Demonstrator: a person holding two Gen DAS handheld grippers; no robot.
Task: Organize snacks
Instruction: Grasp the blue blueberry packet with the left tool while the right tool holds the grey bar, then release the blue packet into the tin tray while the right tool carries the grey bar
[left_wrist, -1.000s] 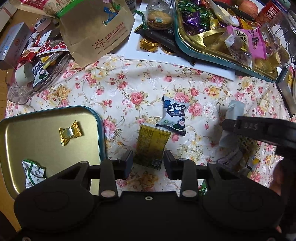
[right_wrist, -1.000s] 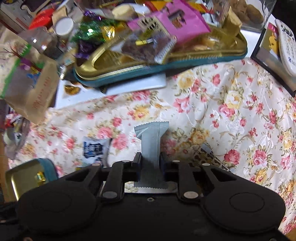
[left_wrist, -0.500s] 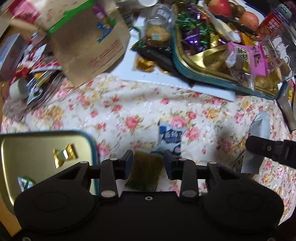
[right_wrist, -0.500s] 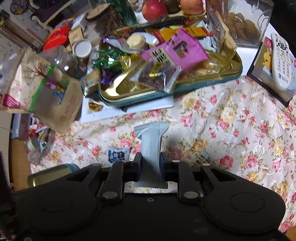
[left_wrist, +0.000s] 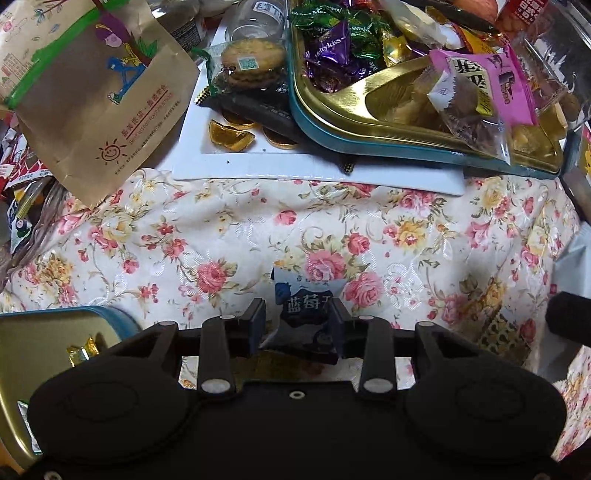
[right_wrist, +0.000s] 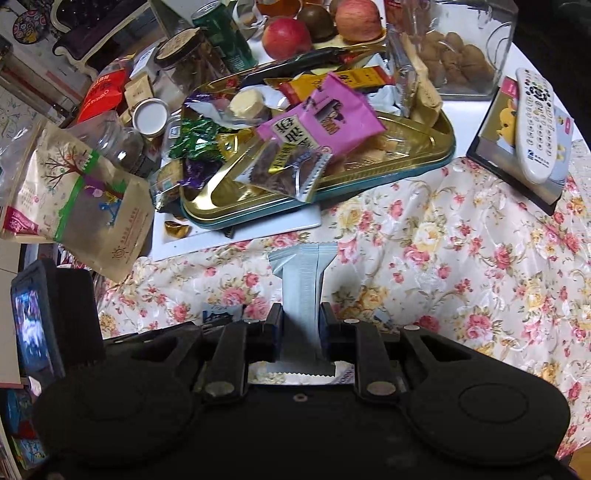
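Right gripper clenched on grey wrapper, left gripper spread around blueberry packet, gold candy only in left view

Left gripper over blueberry packet on floral cloth.
Jaws spread, flanking the small blue-and-white blueberry snack packet; contact unclear. Gold rectangular tin tray with teal rim lower-left holds a gold-wrapped candy.

Glossy gold metal tray
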